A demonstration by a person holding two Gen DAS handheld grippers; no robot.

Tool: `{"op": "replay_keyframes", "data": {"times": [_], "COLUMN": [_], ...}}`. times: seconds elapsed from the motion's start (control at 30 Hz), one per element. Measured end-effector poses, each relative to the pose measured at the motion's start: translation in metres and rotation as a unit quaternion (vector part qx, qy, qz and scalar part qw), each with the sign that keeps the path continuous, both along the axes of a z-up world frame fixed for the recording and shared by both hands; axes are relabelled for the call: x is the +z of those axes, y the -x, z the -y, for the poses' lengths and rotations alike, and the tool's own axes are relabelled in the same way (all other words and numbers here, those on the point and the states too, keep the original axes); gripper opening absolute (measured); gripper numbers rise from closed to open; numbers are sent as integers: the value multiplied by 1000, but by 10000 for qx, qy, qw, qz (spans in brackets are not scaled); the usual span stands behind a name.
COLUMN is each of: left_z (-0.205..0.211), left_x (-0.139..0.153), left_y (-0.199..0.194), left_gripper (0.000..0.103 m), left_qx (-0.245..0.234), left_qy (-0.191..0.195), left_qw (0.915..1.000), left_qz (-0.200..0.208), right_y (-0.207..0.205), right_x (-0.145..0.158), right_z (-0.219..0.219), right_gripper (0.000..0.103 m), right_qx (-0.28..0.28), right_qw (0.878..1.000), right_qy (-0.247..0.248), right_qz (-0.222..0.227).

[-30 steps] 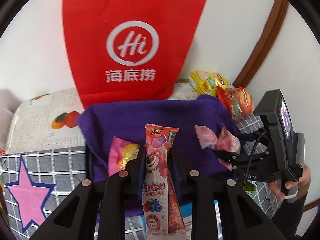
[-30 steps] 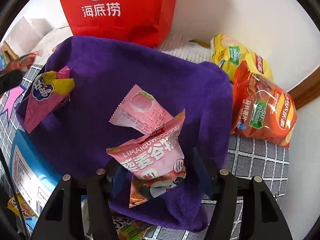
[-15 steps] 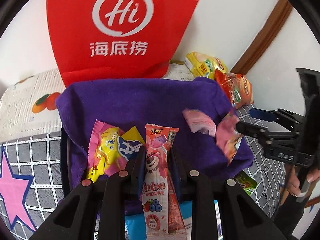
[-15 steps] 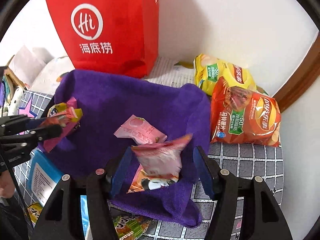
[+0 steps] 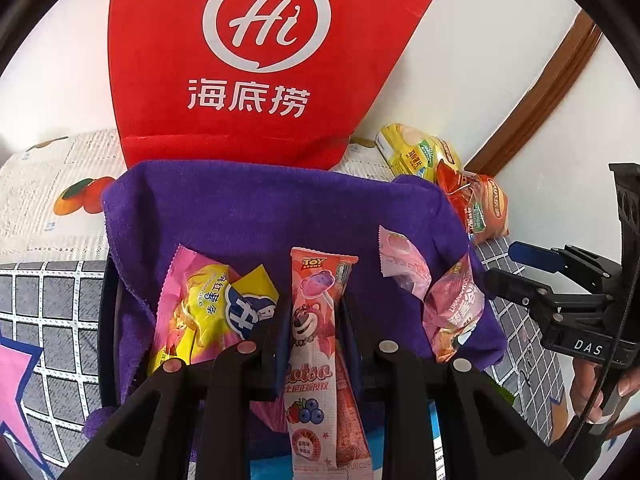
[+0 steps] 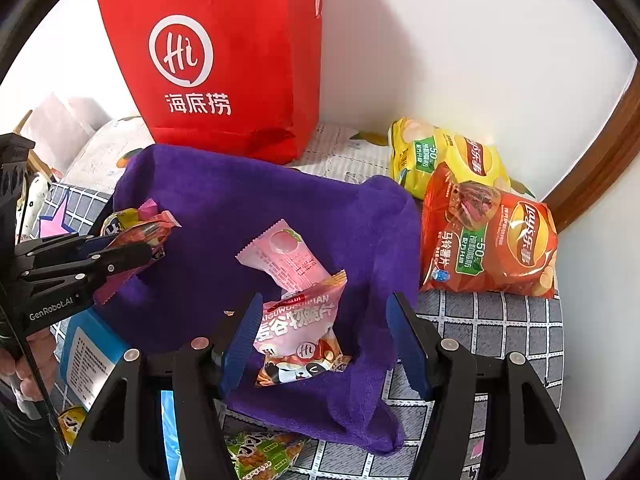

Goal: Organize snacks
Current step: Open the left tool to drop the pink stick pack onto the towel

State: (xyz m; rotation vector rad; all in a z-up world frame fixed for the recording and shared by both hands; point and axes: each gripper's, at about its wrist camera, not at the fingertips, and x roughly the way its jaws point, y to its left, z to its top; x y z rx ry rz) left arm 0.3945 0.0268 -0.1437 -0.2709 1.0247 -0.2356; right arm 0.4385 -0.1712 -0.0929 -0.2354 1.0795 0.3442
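My left gripper (image 5: pixel 316 320) is clamping a long, flat, glossy pink lollipop packet (image 5: pixel 320 360) between its closed jaws, just above the purple towel (image 5: pixel 260 216), and compared with a second ago it is sitting lower, so the yellow-and-pink sweet potato stick bag (image 5: pixel 200 312) is now showing in full beside it on the plush cloth instead of peeking out as a corner. My right gripper (image 6: pixel 320 340) is standing with its blue-padded jaws apart and touching nothing; a second ago the crinkly pink cereal chip packet (image 6: pixel 300 332) was filling the gap right up to the pads, and now it is lying slumped on the towel between them, with daylight on both sides. Behind it a small, flat, pale pink peach sachet (image 6: pixel 284 256) with zigzag ends is resting on the same cloth. The towel is draping, soft and thick-piled, over a dark-rimmed basket. A stiff red paper bag (image 6: pixel 224 60) is standing upright behind it, and two puffy foil chip bags, yellow (image 6: pixel 444 156) and orange-red (image 6: pixel 492 240), are lying on the checked grey covering at the right.
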Motion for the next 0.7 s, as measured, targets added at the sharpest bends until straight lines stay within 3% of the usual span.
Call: {"op": "replay_keyframes", "data": {"times": [0.27,0.43,0.7], "left_z": [-1,-4,-9], "left_x": [0,6,17], "left_y": [0,3,6], "left_gripper": [26,35,38], "left_qx": [23,94,82], "left_qy": [94,104,222], "left_qw": [9999,9999,9997], "left_qz": [-32,90,111], "right_y": [0,1,9], "right_x": [-1,0,12], "right_z": [-3,-4,-9], "right_gripper": [64,64,64], "right_qx": [47,85,139], "right_qw": [10000,10000,9998], "right_qy": [55,24,-41], "right_qz": [-8,1,144]}}
